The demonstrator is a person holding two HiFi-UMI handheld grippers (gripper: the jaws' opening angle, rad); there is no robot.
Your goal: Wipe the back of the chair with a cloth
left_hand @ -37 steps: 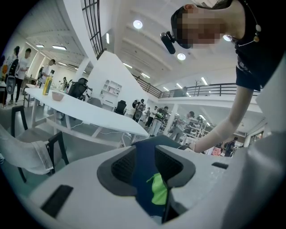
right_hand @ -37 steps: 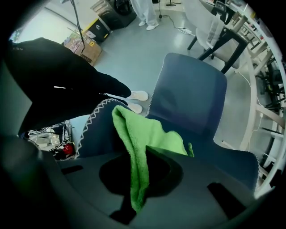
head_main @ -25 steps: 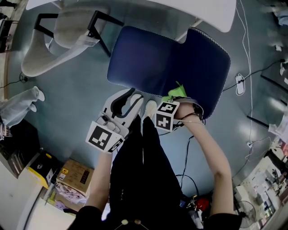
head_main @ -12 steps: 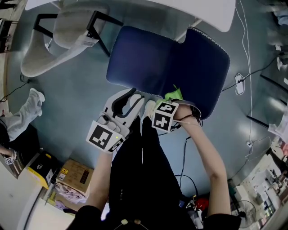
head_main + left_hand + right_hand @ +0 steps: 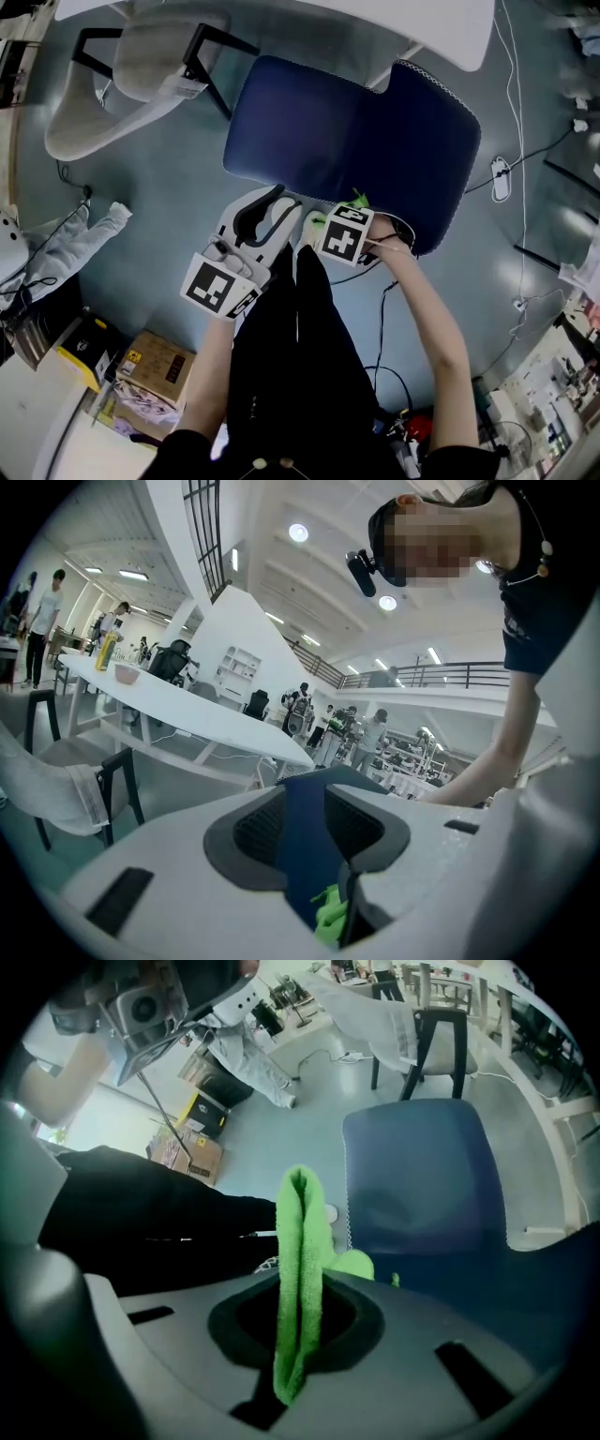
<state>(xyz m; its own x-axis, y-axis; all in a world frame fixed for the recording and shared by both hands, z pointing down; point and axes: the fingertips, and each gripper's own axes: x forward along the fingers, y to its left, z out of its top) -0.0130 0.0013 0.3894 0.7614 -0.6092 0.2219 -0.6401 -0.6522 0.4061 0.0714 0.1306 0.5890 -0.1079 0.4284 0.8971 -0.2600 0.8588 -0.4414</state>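
Observation:
A blue fabric chair [image 5: 347, 131] stands below me, pushed up to a white table. My right gripper [image 5: 349, 208] is shut on a folded green cloth [image 5: 359, 199] and presses it against the chair's near edge. In the right gripper view the cloth [image 5: 300, 1269] stands upright between the jaws, with the blue chair [image 5: 427, 1194] just behind it. My left gripper [image 5: 272, 208] sits close beside it to the left, on the same edge. In the left gripper view a strip of blue chair [image 5: 305, 846] fills the gap between the jaws, and a bit of cloth [image 5: 328, 913] shows below.
A white table [image 5: 375, 19] runs along the top. A pale chair with a black frame [image 5: 141, 66] stands at the upper left. A cardboard box [image 5: 155, 361] lies on the floor at lower left. Cables and a power strip [image 5: 500, 175] lie to the right. My own dark trouser legs [image 5: 300, 319] fill the lower middle.
My right gripper has slid a little to the left along the chair's edge with the cloth. The left gripper has stayed put. A pale sleeve at the far left has moved.

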